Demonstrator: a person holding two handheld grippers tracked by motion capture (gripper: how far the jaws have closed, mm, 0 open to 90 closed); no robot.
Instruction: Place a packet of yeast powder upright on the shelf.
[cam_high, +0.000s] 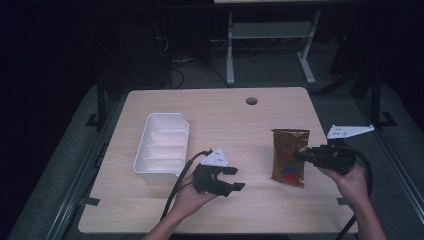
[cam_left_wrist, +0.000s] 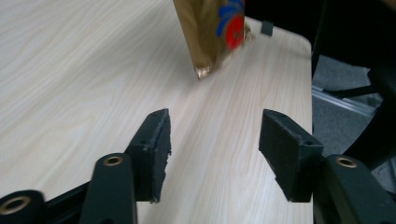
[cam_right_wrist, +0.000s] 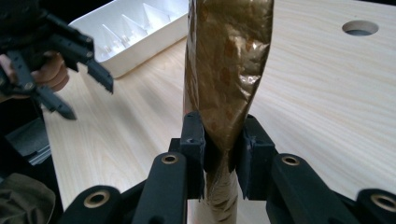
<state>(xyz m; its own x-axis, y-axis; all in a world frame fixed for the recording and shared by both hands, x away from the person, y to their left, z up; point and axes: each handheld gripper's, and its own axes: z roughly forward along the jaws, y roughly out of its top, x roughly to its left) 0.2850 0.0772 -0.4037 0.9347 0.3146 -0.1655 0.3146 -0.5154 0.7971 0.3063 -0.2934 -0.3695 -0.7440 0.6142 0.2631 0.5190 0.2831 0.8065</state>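
Right gripper jaws clamped on gold pouch, seemingly upright, left gripper jaws parted, nothing between

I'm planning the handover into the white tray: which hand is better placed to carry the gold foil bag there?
Right. The right gripper already pinches the gold foil bag; the left gripper is open and empty, though nearer the white plastic divided tray.

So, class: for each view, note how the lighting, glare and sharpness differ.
High view: dim, dark surroundings, soft detail on the gold bag and white tray. Left gripper view: bright table, the bag's top cropped. Right gripper view: glare on the crinkled foil, left gripper blurred at the left edge.
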